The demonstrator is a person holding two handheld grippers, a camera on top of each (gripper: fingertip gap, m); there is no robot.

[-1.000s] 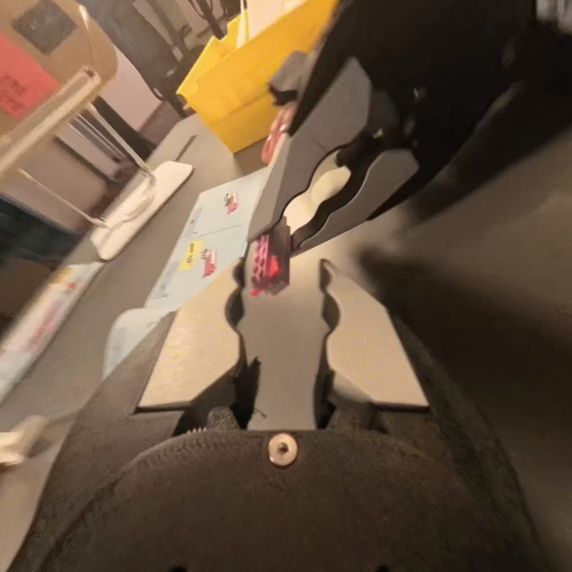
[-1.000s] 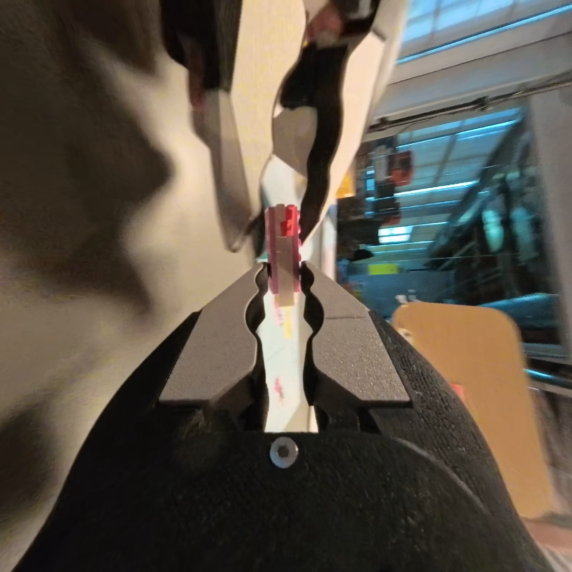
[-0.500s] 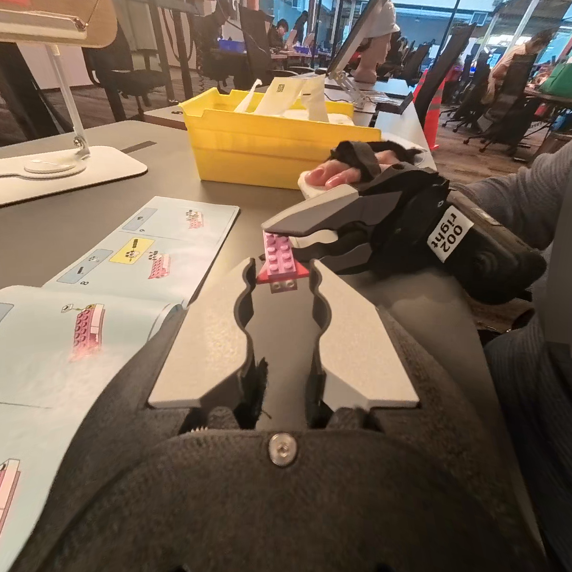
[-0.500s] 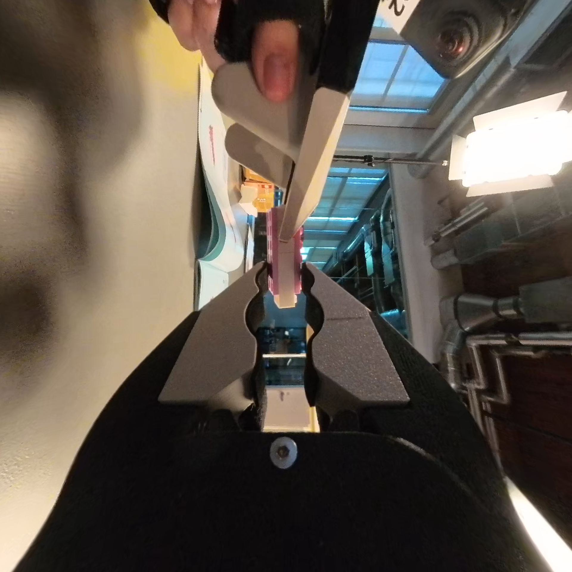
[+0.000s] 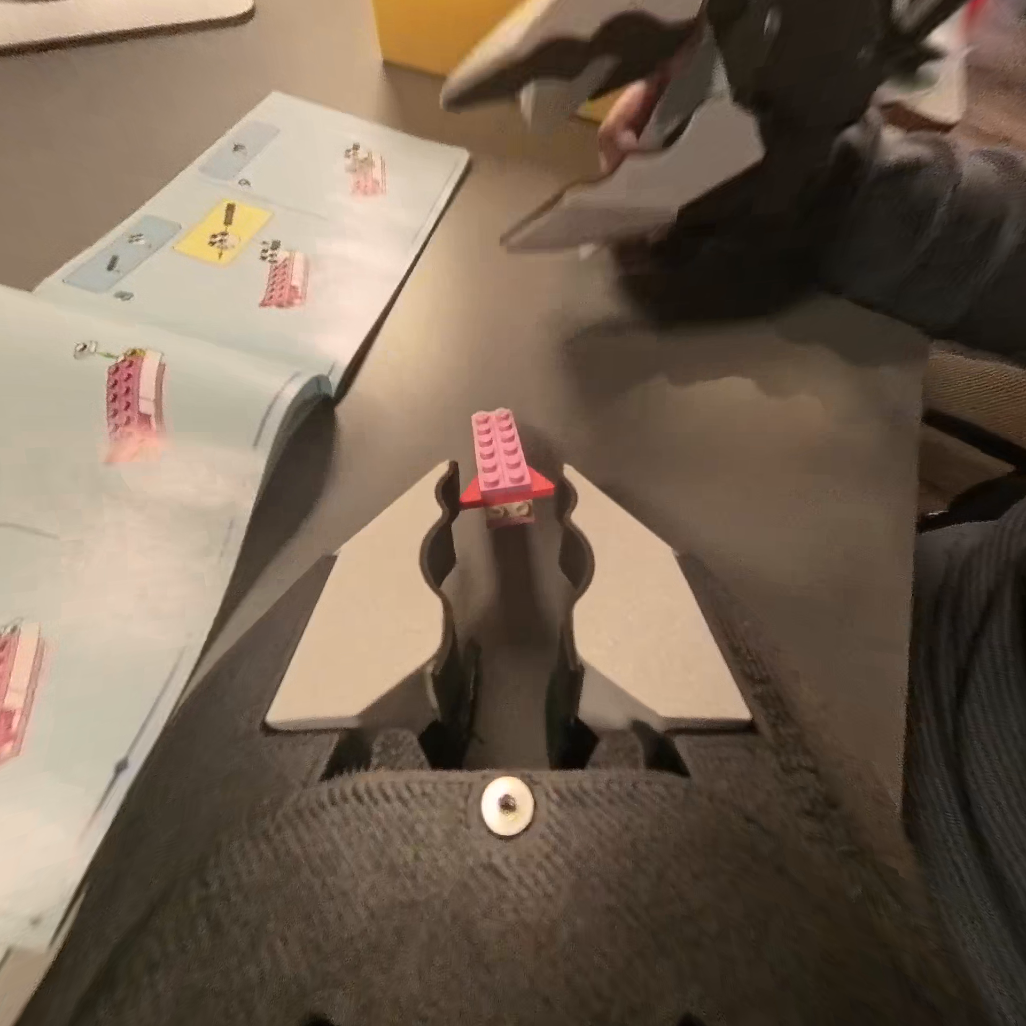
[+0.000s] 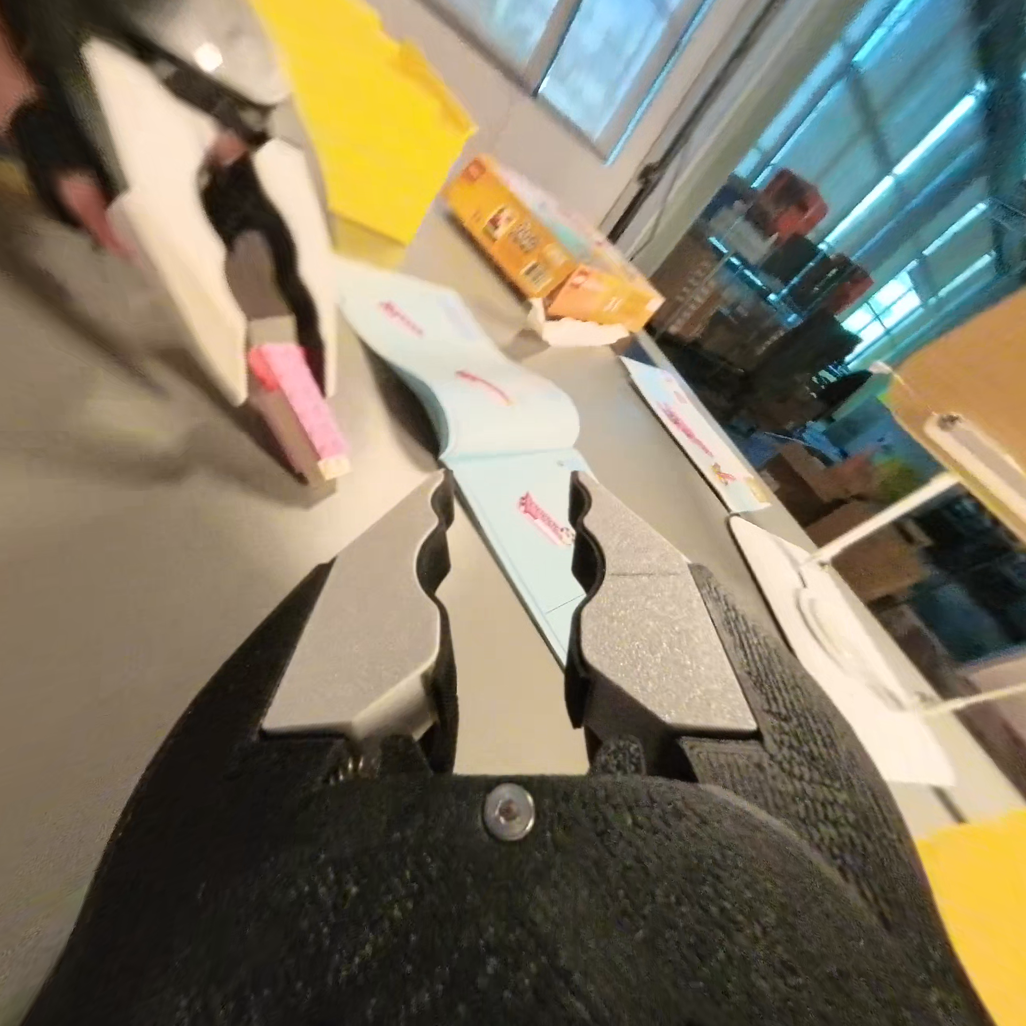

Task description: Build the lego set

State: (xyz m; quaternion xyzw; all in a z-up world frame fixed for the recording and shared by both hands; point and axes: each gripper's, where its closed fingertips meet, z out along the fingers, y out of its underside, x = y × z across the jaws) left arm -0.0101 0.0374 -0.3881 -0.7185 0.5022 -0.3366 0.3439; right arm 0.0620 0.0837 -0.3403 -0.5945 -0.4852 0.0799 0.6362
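Observation:
A small lego assembly, a long pink studded plate on a red wedge plate with a tan piece beneath, sits between the fingertips of my left gripper, which is shut on its red end and holds it above the grey table. In the right wrist view the same assembly sticks out of the left gripper at the upper left. My right gripper is open with nothing between its fingers. It also shows, blurred, at the upper right of the left wrist view, apart from the assembly.
An open light-blue instruction booklet lies left of the left gripper and ahead of the right one. A yellow bin and a yellow box stand farther back. A white lamp base is at the right. A person's sleeve borders the table.
My right gripper opened, let go of the assembly's far end and drew away from it. My left gripper keeps hold of the assembly and has tilted down toward the table.

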